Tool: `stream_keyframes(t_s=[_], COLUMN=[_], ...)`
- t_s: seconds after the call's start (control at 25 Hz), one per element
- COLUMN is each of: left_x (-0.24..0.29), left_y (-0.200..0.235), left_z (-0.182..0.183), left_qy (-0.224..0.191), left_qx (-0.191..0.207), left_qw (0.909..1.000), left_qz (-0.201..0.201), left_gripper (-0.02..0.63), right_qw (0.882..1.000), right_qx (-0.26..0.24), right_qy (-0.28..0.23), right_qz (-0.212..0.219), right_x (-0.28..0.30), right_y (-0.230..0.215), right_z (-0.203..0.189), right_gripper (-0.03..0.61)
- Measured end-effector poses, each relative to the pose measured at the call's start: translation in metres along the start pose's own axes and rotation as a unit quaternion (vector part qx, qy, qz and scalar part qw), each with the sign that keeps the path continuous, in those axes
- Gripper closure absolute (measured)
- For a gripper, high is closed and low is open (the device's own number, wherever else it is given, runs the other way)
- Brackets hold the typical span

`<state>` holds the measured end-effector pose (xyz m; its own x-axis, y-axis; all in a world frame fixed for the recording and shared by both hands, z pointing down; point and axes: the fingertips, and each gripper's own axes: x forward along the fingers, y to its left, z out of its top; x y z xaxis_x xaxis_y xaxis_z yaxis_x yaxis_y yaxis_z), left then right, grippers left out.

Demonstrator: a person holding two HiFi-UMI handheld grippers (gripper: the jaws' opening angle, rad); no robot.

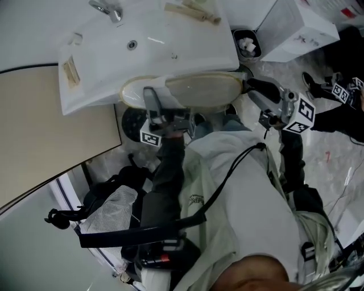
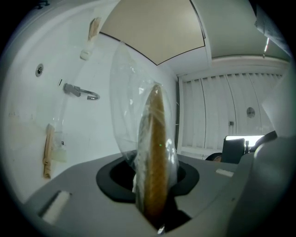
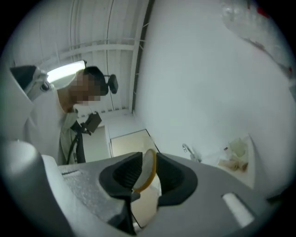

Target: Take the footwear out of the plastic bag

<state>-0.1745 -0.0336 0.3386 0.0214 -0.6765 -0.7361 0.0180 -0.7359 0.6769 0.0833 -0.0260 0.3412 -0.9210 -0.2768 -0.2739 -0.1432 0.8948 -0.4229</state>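
A flat slipper (image 1: 202, 90) with a tan sole edge is held level in front of the sink, its left end inside a clear plastic bag (image 1: 133, 94). My left gripper (image 1: 152, 109) is shut on the bagged left end. In the left gripper view the slipper (image 2: 155, 152) stands edge-on between the jaws, with the clear plastic bag (image 2: 127, 92) bulging round it. My right gripper (image 1: 256, 94) is shut on the slipper's right end. In the right gripper view the slipper's rounded tan rim (image 3: 147, 169) sits pinched between the ribbed pads (image 3: 127, 172).
The white sink (image 1: 170, 54) with a faucet (image 1: 108, 10) lies just beyond the slipper, and small wrapped items (image 1: 193, 11) sit on its rim. A beige panel (image 1: 51, 131) is at left and a small bin (image 1: 248, 44) at right. A black bag (image 1: 114, 199) lies below.
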Motion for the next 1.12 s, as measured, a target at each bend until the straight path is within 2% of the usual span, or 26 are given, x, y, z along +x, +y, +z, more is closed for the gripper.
stream_keyframes(t_s=[0.08, 0.16, 0.36, 0.6, 0.68, 0.84, 1.12], left_x=[0.0, -0.002, -0.002, 0.001, 0.001, 0.001, 0.002], left_y=[-0.001, -0.001, 0.0, 0.004, 0.006, 0.006, 0.0], left_z=[0.002, 0.001, -0.007, -0.026, -0.034, -0.05, -0.068], left_qy=[-0.01, -0.02, -0.02, -0.014, -0.008, -0.006, -0.024], left_qx=[0.0, -0.008, -0.03, -0.051, -0.049, -0.038, 0.001], left_qw=[1.0, 0.9998, 0.9993, 0.9986, 0.9988, 0.9993, 0.9997], left_qz=[0.0, 0.001, -0.001, 0.002, 0.004, 0.004, 0.004], left_gripper=[0.505, 0.505, 0.505, 0.505, 0.505, 0.505, 0.505], right_qw=[0.999, 0.997, 0.996, 0.997, 0.997, 0.998, 0.995], right_qx=[-0.035, -0.045, -0.051, -0.035, -0.024, 0.029, 0.091], right_qy=[0.032, 0.035, 0.037, 0.023, 0.019, -0.002, 0.013], right_qz=[-0.025, -0.042, -0.06, -0.067, -0.07, -0.055, -0.045], right_x=[0.007, 0.009, 0.0, -0.017, -0.026, -0.039, -0.048], right_y=[0.003, 0.003, 0.002, 0.007, 0.006, 0.006, -0.019], right_z=[-0.009, -0.012, -0.012, -0.006, -0.005, 0.002, -0.002], right_gripper=[0.494, 0.494, 0.494, 0.494, 0.494, 0.494, 0.494])
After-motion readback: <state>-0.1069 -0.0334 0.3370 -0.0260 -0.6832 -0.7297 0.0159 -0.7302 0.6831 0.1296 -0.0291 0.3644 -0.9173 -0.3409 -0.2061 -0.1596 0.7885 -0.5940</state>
